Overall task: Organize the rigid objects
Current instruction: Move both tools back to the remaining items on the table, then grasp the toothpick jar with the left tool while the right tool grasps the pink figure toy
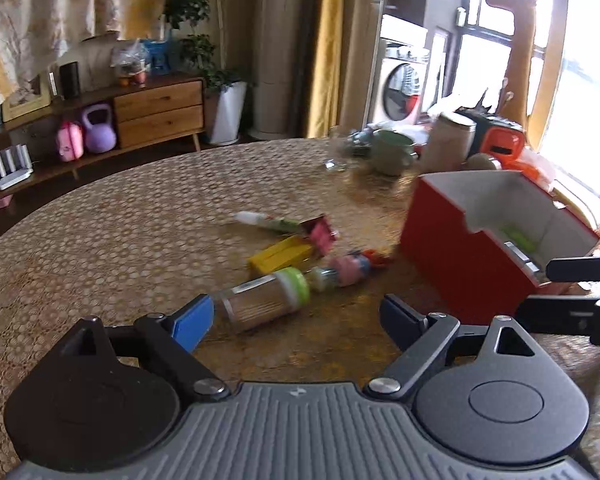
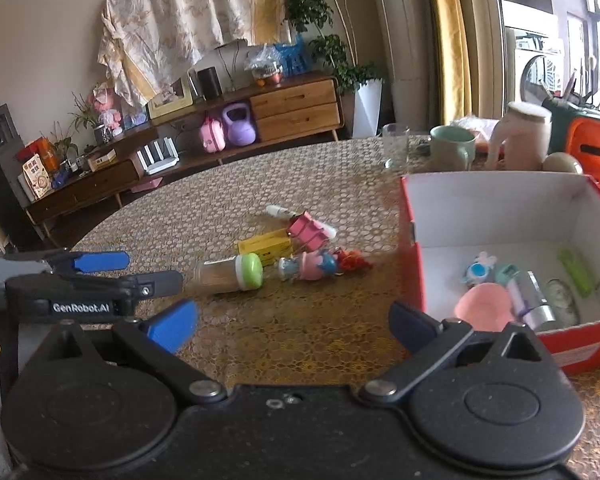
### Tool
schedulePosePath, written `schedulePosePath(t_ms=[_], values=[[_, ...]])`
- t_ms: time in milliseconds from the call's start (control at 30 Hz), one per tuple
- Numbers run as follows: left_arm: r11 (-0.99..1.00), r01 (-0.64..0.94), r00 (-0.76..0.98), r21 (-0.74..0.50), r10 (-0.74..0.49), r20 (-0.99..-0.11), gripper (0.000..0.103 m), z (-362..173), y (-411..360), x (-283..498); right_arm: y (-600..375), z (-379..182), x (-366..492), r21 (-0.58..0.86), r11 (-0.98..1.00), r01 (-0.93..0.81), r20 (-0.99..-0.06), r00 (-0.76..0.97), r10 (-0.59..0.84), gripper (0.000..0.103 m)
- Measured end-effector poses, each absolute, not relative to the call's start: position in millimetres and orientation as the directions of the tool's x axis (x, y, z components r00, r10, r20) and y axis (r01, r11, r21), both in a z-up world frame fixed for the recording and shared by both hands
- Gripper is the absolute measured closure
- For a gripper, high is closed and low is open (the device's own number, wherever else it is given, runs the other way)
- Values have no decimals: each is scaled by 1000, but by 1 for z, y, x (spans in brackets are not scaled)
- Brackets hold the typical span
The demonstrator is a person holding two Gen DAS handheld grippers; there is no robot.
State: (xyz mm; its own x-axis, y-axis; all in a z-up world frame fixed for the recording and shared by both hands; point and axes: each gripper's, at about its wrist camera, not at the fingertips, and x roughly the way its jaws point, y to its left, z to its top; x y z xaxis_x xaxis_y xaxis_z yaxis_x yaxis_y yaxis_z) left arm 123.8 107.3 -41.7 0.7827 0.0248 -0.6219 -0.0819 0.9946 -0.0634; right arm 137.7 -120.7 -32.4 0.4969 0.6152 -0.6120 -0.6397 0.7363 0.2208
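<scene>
Left wrist view shows the left gripper [image 1: 296,316] with jaws spread and nothing between them, the clear toothpick jar with a green lid [image 1: 266,296] lying on its side just beyond its blue pad. A round jar may roll away if one pad nudges it first — towards the yellow box [image 1: 280,255] and pink figurine [image 1: 346,269] crowded just behind. To the right stands the red cardboard box [image 2: 414,276], half filled; the right gripper [image 2: 294,328] hangs spread and empty just near of its corner. Left of the clutter the lace-covered table [image 1: 112,240] lies open — its edge well apart.
</scene>
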Motion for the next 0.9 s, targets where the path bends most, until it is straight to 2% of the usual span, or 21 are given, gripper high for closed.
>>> schedulePosePath(t_ms=[267,433,700,900], values=[[989,-132,769,-73,56,-636,12,-69,118,144,-86,-48,163,210,726,-655,-650,461,604,1],[991,-128,755,-44,69,-652,12,-91,115,161,-59,-55,183,110,686,-719,-690,442,573,2],[980,-194,743,-46,117,-659,12,-111,122,187,-20,-59,209,-69,513,-856,-784,364,502,9],[977,-208,732,-41,128,-669,12,-123,117,205,1,-67,233,-82,468,-880,-826,323,462,21]])
